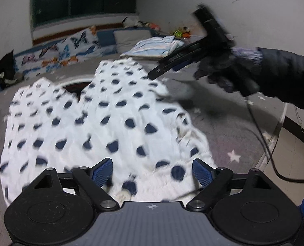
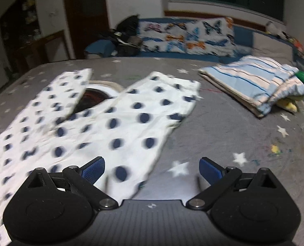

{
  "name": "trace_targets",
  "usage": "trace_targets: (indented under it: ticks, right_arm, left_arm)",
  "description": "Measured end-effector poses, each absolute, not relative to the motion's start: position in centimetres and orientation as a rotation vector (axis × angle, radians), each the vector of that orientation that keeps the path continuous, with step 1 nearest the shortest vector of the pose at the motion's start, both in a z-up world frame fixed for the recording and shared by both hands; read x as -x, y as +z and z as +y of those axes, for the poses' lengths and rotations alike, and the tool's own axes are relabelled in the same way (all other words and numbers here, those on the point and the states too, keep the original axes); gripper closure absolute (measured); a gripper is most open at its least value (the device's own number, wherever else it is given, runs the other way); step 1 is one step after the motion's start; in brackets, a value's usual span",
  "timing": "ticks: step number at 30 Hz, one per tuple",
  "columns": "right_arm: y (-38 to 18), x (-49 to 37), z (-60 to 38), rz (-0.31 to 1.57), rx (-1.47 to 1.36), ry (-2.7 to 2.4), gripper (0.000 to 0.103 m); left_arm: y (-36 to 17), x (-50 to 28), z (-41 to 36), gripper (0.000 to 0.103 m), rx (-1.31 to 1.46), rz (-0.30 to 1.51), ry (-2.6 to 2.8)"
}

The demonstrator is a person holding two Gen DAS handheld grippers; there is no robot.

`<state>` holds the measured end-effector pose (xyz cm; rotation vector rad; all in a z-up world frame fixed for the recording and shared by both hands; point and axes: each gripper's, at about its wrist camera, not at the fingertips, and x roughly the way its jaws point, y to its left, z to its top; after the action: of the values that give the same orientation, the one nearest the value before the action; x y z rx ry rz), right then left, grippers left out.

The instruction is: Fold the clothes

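Observation:
A white garment with dark blue dots [image 1: 102,110] lies spread flat on a grey bedspread with white stars [image 1: 234,135]. Its two upper flaps part around a dark red patch [image 1: 76,87]. My left gripper [image 1: 152,164] hangs open over the garment's near edge, nothing between its blue pads. In the right wrist view the same garment [image 2: 119,119] fills the left half. My right gripper [image 2: 152,162] is open above the garment's right edge, its pads holding nothing. From the left wrist view, a gloved hand [image 1: 223,69] holds the right gripper [image 1: 158,71] above the garment's far right corner.
A folded blue-and-white striped blanket [image 2: 254,82] lies at the far right of the bed. Butterfly-print pillows [image 2: 188,37] and a black bag [image 2: 127,32] line the back. A black cable [image 1: 264,143] trails from the hand over the bed's right edge toward the tiled floor [image 1: 295,143].

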<state>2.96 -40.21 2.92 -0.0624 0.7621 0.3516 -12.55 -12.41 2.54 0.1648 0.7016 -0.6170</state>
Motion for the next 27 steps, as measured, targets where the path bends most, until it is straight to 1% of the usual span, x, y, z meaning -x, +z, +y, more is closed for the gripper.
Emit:
trace_targets:
  ticks: [8,13,16,19,25,27]
  right_arm:
    - [3.2,3.0,-35.3,0.726,0.078,0.577,0.003]
    - [2.8,5.8,-33.3,0.704,0.144,0.649,0.003]
    - [2.0,6.8,-33.0,0.722,0.182,0.659,0.003]
    - [1.0,7.3,-33.1,0.75,0.221,0.642,0.003]
    - [1.8,8.1,-33.4,0.704,0.218,0.632,0.003]
    - [1.6,7.9,-33.5,0.711,0.23,0.605,0.003]
  left_arm:
    - [3.9,11.7,-8.6,0.016,-0.087,0.667,-0.494]
    - [3.1,10.2,-5.4,0.018,-0.02,0.702,-0.38]
    - [2.3,10.2,-3.9,0.021,0.001,0.739,-0.351]
    - [2.8,10.7,-3.4,0.021,0.015,0.723,-0.355]
    - [3.5,10.2,-2.9,0.021,0.01,0.695,-0.333]
    - [2.9,9.9,-2.9,0.023,0.002,0.719,-0.32]
